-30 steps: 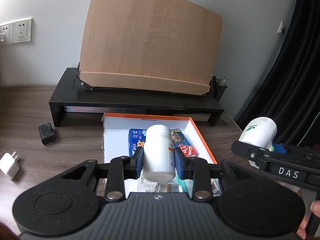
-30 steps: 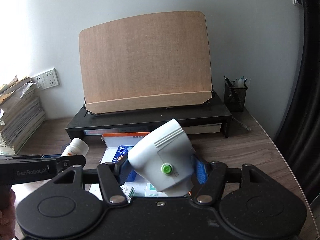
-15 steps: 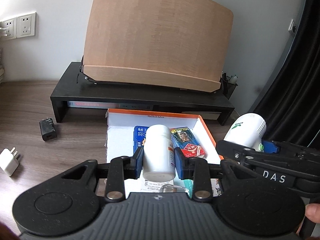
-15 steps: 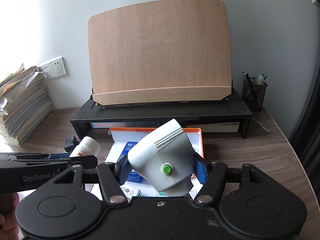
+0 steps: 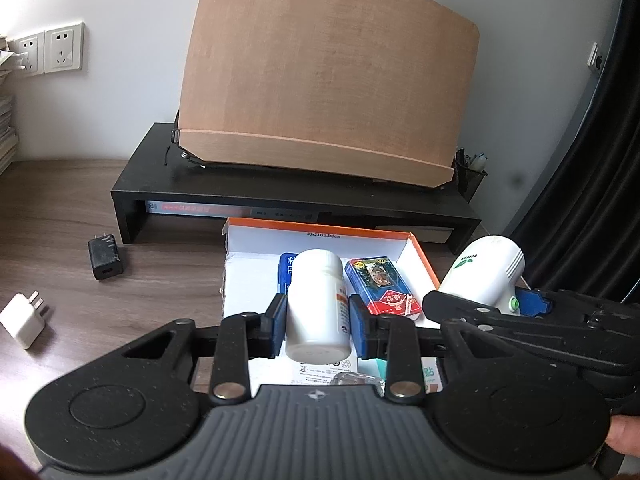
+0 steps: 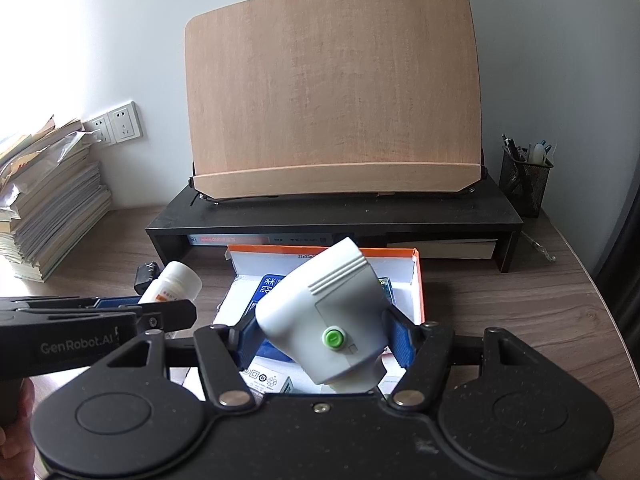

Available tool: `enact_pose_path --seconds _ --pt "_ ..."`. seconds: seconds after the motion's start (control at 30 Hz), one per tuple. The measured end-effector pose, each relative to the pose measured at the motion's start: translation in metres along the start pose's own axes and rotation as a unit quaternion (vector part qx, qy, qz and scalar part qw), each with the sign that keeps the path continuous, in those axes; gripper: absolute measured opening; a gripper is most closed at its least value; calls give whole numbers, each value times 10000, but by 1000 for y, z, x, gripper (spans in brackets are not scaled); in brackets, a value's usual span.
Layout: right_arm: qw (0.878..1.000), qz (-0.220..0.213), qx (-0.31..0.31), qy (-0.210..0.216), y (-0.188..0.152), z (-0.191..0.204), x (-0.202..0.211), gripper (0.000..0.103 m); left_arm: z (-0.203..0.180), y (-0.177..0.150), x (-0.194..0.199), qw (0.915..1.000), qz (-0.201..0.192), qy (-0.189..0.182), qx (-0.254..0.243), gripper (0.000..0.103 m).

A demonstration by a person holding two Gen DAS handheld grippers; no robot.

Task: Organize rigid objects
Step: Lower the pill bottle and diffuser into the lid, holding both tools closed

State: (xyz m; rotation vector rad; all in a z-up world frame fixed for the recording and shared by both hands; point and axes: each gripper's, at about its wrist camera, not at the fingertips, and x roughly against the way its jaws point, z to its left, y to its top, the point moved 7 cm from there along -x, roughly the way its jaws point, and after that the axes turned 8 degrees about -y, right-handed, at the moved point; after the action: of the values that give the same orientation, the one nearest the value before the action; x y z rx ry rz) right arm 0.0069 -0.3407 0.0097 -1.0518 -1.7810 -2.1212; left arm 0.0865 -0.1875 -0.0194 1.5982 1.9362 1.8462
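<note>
My left gripper (image 5: 317, 322) is shut on a white pill bottle (image 5: 318, 306), held lengthwise above an open orange-rimmed white box (image 5: 420, 252). A blue pack (image 5: 286, 266) and a red-and-blue card pack (image 5: 382, 286) lie inside the box. My right gripper (image 6: 320, 338) is shut on a white plastic device with a green button (image 6: 320, 312), tilted over the same box (image 6: 418, 280). In the left wrist view the device (image 5: 486, 274) hangs at the box's right side. In the right wrist view the bottle (image 6: 174, 282) shows to the left of the box.
A black monitor riser (image 5: 288, 204) with a wooden book stand (image 5: 320, 80) sits behind the box. A black charger (image 5: 105, 258) and a white plug (image 5: 23, 318) lie on the desk at left. Stacked books (image 6: 48, 208) stand far left, a mesh pen cup (image 6: 526, 180) at right.
Both grippers have shifted a little nearer the box, each keeping its object. The white device now shows closer to the box's right rim in the left wrist view.
</note>
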Motion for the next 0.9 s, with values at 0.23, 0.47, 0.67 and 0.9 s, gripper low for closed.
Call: enact_pose_path --seconds 0.23,0.47,0.67,0.9 --pt "10000 34 10 -9 -3 2 2 76 0 0 1 10000 -8 -17 3 33" --pt "10000 30 11 -12 -4 3 4 76 0 -3 5 10000 -17 -41 17 33" --pt "10000 21 37 7 -6 10 8 76 1 -3 11 10000 -56 -32 3 33" --pt "10000 16 53 20 -8 14 11 76 3 -4 15 10000 -66 -46 2 33"
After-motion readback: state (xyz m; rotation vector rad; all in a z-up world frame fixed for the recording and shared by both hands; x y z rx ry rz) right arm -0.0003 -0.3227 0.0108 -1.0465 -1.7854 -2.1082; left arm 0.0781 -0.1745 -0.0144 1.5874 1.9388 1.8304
